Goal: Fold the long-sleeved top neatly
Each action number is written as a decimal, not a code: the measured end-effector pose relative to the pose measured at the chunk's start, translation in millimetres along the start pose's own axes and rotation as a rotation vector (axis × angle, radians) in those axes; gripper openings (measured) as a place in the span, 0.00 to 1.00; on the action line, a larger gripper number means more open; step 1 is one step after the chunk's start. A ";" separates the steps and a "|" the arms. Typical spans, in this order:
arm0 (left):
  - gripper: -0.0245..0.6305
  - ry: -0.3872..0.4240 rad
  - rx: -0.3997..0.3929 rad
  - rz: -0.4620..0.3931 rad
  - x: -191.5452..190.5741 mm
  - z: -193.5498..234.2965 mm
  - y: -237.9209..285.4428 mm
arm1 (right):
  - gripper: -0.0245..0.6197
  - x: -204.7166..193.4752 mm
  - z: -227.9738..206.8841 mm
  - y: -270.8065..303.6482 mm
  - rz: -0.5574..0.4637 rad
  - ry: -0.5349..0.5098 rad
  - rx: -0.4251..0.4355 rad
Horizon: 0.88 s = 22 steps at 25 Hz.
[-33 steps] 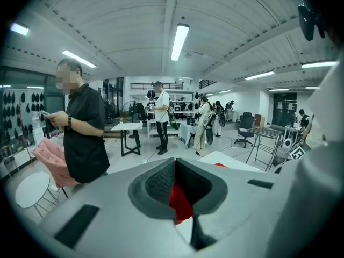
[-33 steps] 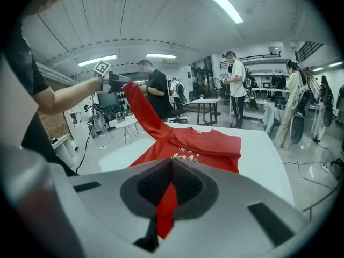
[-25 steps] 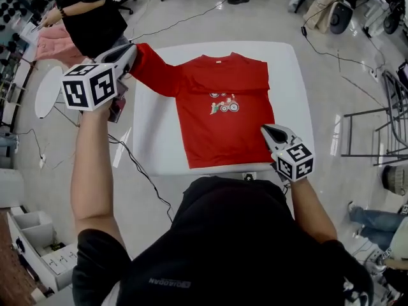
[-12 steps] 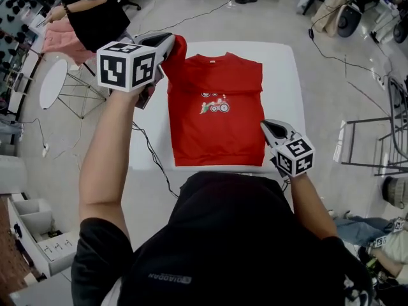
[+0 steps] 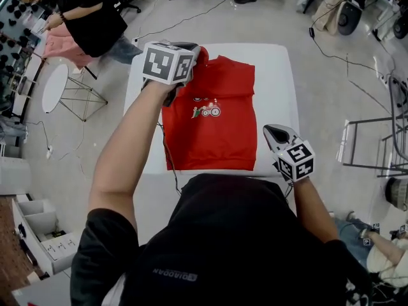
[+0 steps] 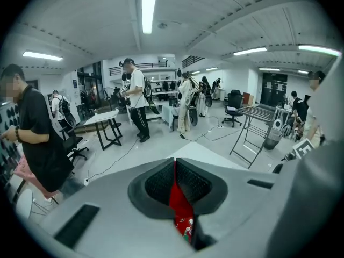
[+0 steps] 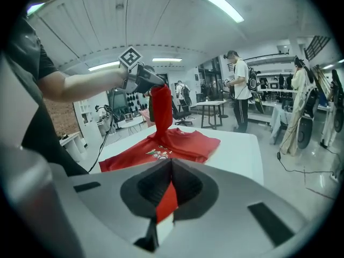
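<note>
- The red long-sleeved top (image 5: 213, 132) is lying front-up on the white table (image 5: 277, 75)
- The left gripper (image 5: 195, 48) is pinching the sleeve (image 7: 160, 109) tight, holding it lifted above the top's collar end
- The right gripper (image 5: 275, 132) is clenching red fabric at the top's near hem corner
- A person in black (image 5: 89, 18) is standing beyond the table's far left corner
</note>
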<state>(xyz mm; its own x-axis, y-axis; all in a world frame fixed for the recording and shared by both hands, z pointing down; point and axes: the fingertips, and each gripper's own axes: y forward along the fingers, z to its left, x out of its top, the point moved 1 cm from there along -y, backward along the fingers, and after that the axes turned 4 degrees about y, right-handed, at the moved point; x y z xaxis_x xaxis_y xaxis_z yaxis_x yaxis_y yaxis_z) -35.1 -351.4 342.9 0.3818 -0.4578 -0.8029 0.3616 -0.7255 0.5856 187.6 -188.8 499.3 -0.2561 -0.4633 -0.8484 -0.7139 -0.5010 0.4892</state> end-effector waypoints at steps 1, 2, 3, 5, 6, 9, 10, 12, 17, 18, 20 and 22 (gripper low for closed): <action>0.05 0.000 0.000 0.013 -2.0 -4.5 10.5 | 0.05 -3.3 -3.0 -1.4 0.005 0.003 0.000; 0.05 0.002 0.002 0.028 -4.3 -9.1 21.7 | 0.05 -6.5 -5.7 -2.6 0.011 0.006 0.001; 0.05 0.008 0.005 0.045 -7.4 -13.4 33.6 | 0.05 -9.5 -7.9 -3.5 0.018 0.009 0.002; 0.05 0.020 0.009 0.085 -15.3 -21.5 58.2 | 0.05 -14.9 -10.2 -4.8 0.030 0.014 0.006; 0.05 0.021 0.007 0.102 -19.3 -25.5 70.6 | 0.05 -17.3 -10.8 -5.3 0.036 0.016 0.010; 0.05 0.004 0.000 0.146 -31.6 -37.3 105.4 | 0.05 -25.5 -14.0 -7.1 0.051 0.027 0.016; 0.05 -0.002 0.003 0.165 -36.4 -40.9 115.1 | 0.05 -28.3 -15.7 -8.5 0.053 0.036 0.015; 0.05 -0.016 0.025 0.203 -44.1 -46.7 131.9 | 0.05 -33.9 -20.7 -12.2 0.059 0.055 0.012; 0.05 -0.156 0.023 0.219 -49.9 -71.0 176.8 | 0.05 -48.0 -36.4 -21.0 0.083 0.077 0.004; 0.06 -0.176 0.015 0.228 -52.6 -77.9 184.9 | 0.05 -49.9 -38.9 -22.3 0.085 0.082 0.005; 0.06 -0.174 0.007 0.238 -57.0 -89.8 197.1 | 0.05 -53.4 -41.9 -23.9 0.089 0.086 0.010; 0.06 -0.150 0.002 0.235 -59.0 -96.9 202.3 | 0.05 -55.3 -44.1 -23.9 0.094 0.082 0.017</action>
<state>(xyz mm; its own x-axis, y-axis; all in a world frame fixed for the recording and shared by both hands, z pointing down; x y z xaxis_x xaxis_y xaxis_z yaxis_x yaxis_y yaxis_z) 98.0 -421.4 519.5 0.3247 -0.6849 -0.6523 0.2757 -0.5912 0.7579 247.5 -183.4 543.5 -0.2687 -0.5667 -0.7789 -0.7002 -0.4404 0.5620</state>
